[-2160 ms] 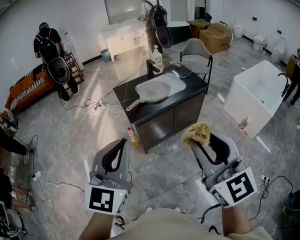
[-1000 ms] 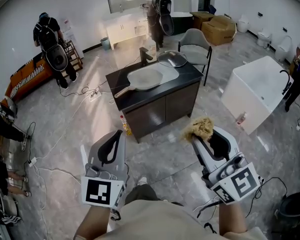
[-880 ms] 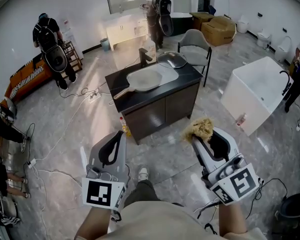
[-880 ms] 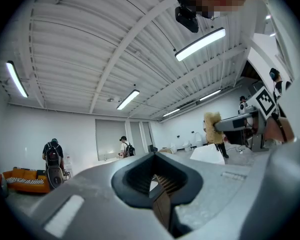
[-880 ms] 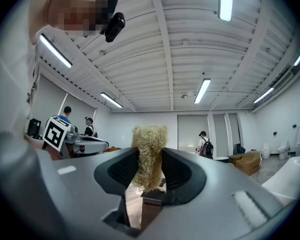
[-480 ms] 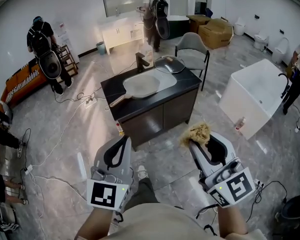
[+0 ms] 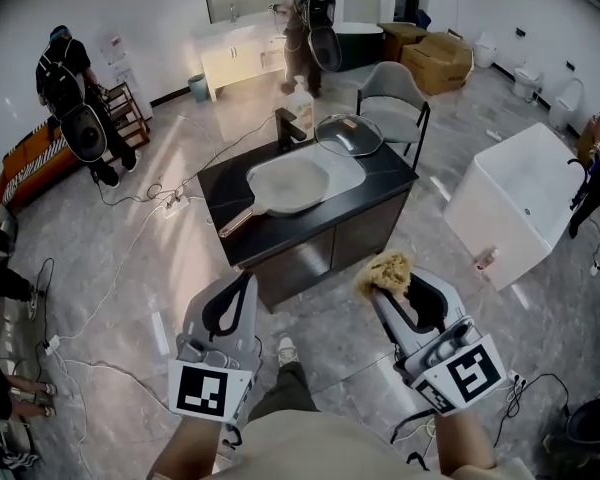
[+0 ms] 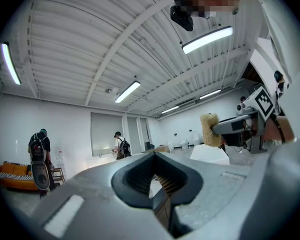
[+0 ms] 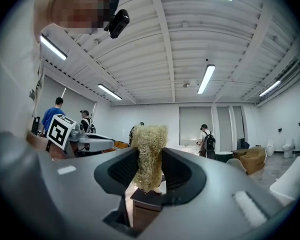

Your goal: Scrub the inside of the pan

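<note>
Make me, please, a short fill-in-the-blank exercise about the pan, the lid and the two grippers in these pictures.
The right gripper is shut on the scrub pad, while the shut left gripper holds ____.
The pan rests on top of the dark cabinet with its inside facing ____.
The glass lid lies ____ the pan, not on it.
Missing words: nothing; up; beside.

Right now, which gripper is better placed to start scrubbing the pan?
The right gripper: it is shut on the straw-coloured scrubber. The left gripper is shut and empty. Both are short of the pan.
</note>
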{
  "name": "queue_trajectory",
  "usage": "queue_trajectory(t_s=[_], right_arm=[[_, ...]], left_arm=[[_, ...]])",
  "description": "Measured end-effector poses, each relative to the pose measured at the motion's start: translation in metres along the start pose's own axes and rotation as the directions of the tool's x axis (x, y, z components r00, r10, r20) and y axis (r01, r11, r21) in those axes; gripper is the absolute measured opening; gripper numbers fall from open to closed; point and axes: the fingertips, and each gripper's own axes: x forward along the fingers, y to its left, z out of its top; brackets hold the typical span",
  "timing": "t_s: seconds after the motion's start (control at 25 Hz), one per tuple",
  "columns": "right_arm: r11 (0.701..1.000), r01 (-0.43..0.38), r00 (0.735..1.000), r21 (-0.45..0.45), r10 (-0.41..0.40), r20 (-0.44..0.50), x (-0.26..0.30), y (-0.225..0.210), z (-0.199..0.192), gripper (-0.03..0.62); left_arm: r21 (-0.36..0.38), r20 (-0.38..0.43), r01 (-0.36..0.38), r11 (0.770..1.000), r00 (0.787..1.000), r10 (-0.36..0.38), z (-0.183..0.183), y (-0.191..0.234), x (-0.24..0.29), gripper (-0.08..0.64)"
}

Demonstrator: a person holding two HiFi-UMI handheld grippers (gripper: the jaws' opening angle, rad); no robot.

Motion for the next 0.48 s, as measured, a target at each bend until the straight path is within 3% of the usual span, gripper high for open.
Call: queue_trajectory(t_s=[0.12,0.48], right_arm=[[1.000,-0.005,1.000,0.013,0.006,-0.029,0.043,-0.015,-0.010,0.146],[0.999,-0.021,0.995,0.049,0.026,-0.094,0.180,-0.059,-0.034,0.146]], left_arm=[[-0.037,-0.047,-0.002,0.999,0.999,0.000,-0.016,0.030,0.031,0.000],[-0.057,-0.104,0.009,0.998,0.994,-0.015,-0.048,0.127,0.123,0.002]])
